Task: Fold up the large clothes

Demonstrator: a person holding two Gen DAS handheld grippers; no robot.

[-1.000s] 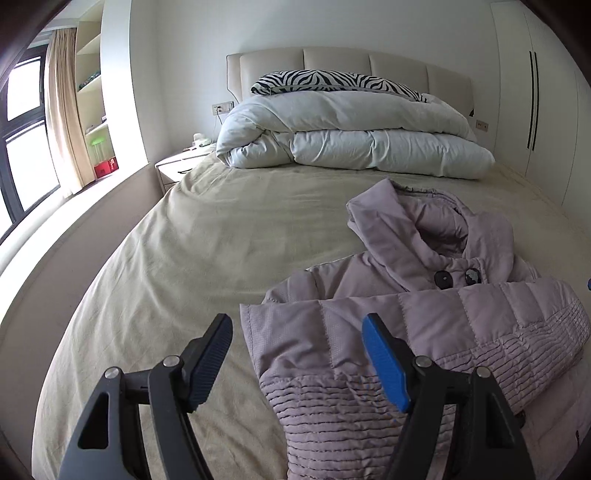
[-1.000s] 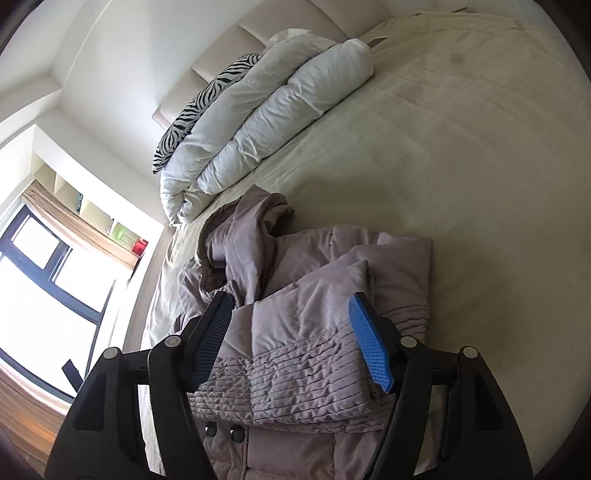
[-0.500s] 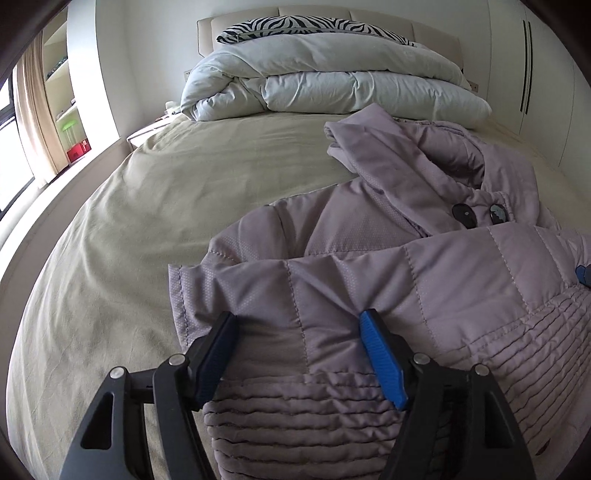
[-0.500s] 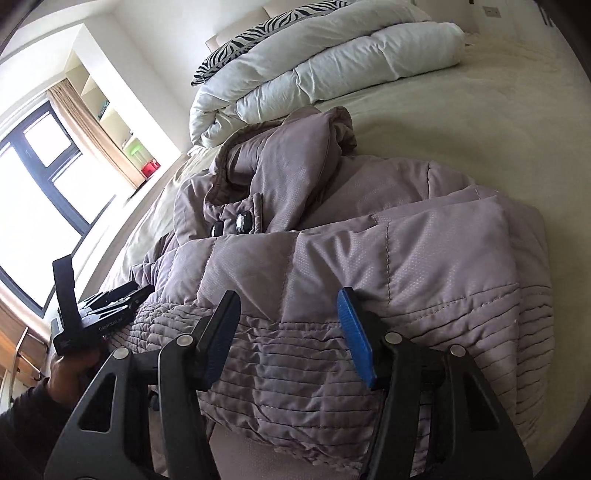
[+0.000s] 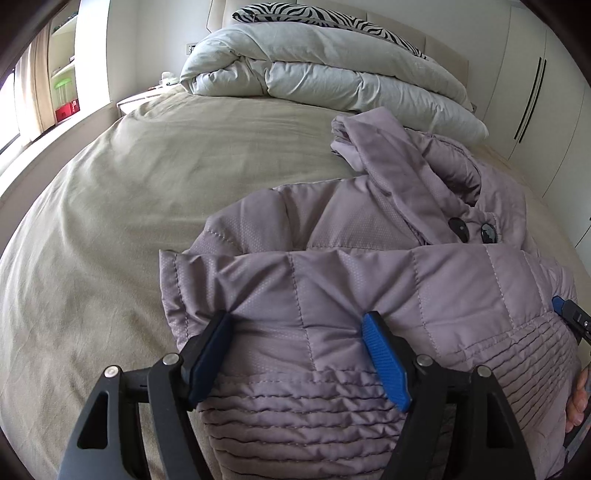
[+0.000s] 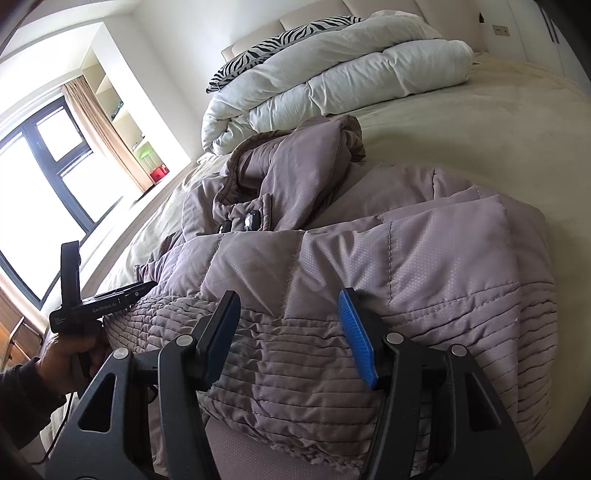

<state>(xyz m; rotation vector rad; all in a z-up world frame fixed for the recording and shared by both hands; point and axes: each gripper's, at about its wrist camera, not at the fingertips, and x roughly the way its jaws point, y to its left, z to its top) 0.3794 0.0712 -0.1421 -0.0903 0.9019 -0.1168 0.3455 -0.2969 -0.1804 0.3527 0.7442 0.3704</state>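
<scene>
- Both grippers have come down onto the quilted mauve coat (image 5: 388, 280) since a second ago, when they hung above it with the bed sheet showing between the left one's fingers; the coat now fills the lower part of both views.
- Far left of the left wrist view, a window and shelves stand beside the bed (image 5: 147, 192), whose beige sheet is bare on that side.
- At the head of the bed lies a folded white duvet (image 5: 332, 81) with a zebra-striped pillow (image 5: 325, 16) on top of it.
- Left gripper (image 5: 297, 332): its jaws stand wide apart, pressed down on the folded coat's left part, one finger near the coat's left edge, with a broad span of fabric between them; the pads do not pinch it.
- The coat lies on the near half of the bed, folded over itself, with its hood (image 5: 406, 158) toward the duvet and two dark buttons (image 5: 472, 230) below the hood.
- Right gripper (image 6: 288, 314): its jaws are apart, narrower than the left's, resting on the ribbed band of the coat's right part with fabric bulging between them; I cannot tell whether the pads squeeze it.
- In the right wrist view the person's left hand (image 6: 70, 354), in a dark sleeve, holds the left gripper at the coat's far side.
</scene>
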